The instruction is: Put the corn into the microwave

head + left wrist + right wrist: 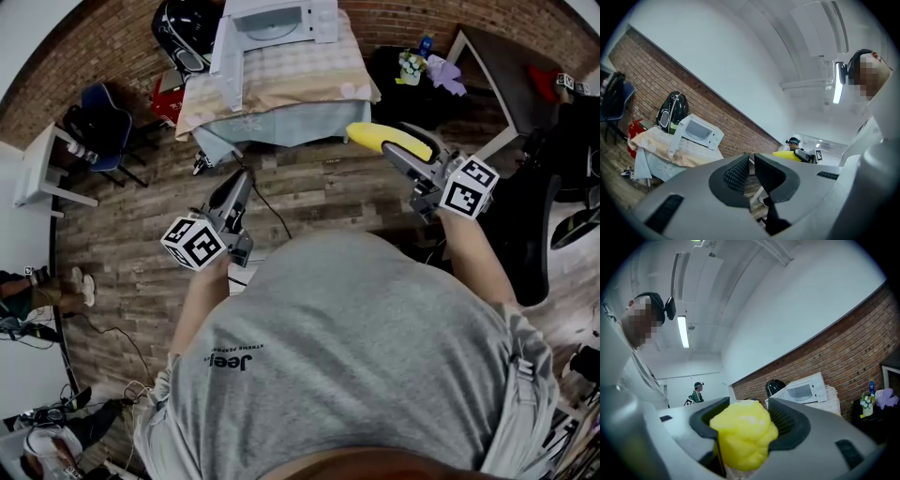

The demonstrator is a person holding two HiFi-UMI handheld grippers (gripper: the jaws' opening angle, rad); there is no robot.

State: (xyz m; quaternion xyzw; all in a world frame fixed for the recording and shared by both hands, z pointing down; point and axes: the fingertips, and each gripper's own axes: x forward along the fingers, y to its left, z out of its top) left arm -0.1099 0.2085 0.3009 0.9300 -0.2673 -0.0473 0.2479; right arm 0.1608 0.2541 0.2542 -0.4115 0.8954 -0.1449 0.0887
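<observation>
In the head view a yellow corn cob [386, 139] sticks out toward the table, and my right gripper [398, 157] is shut on it. From the right gripper view the corn [743, 437] fills the gap between the two black pads [785, 420]. The white microwave [281, 19] stands on a cloth-covered table [281, 94] ahead of me, with its door [228, 47] swung open to the left. It also shows as the microwave [701, 131] and the microwave [804, 391]. My left gripper [242, 180] hangs over the floor near the table's front left, shut and empty.
A blue chair [103, 131] and a white side table [42, 173] stand at the left. A black bag [183, 33] sits beside the microwave. A dark table with flowers [412, 66] is at the right. Cables cross the wooden floor [141, 253]. Another person [697, 392] stands far off.
</observation>
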